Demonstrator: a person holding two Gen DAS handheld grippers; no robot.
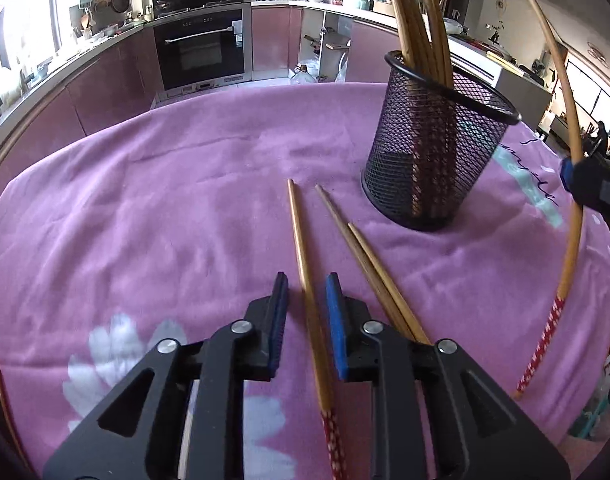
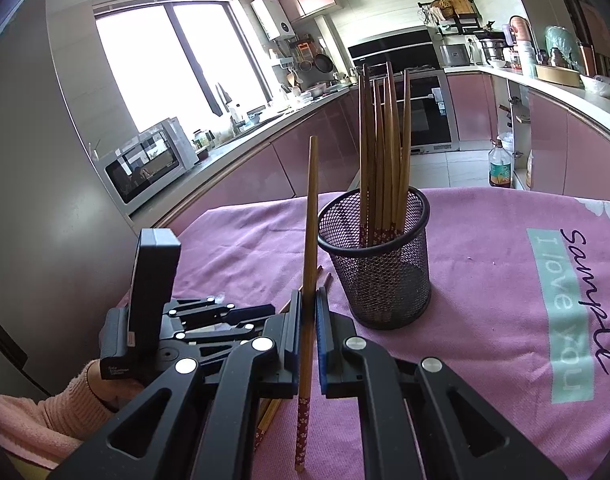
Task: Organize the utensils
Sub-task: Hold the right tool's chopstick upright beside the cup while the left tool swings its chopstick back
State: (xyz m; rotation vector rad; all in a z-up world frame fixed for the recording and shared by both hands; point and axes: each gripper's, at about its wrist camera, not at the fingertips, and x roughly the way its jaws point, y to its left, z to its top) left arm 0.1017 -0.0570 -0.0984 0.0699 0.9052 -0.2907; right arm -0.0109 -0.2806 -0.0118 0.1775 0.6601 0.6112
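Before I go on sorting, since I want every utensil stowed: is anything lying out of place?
Yes. Three chopsticks lie loose on the purple cloth beside the mesh holder, one between the open left gripper's jaws. The right gripper holds another chopstick upright, not yet in the holder.

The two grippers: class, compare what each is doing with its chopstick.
The right gripper is shut on one chopstick, lifted upright off the cloth; the left gripper is open, its pads straddling a chopstick lying flat on the purple cloth. Both chopsticks are wooden with red patterned ends.
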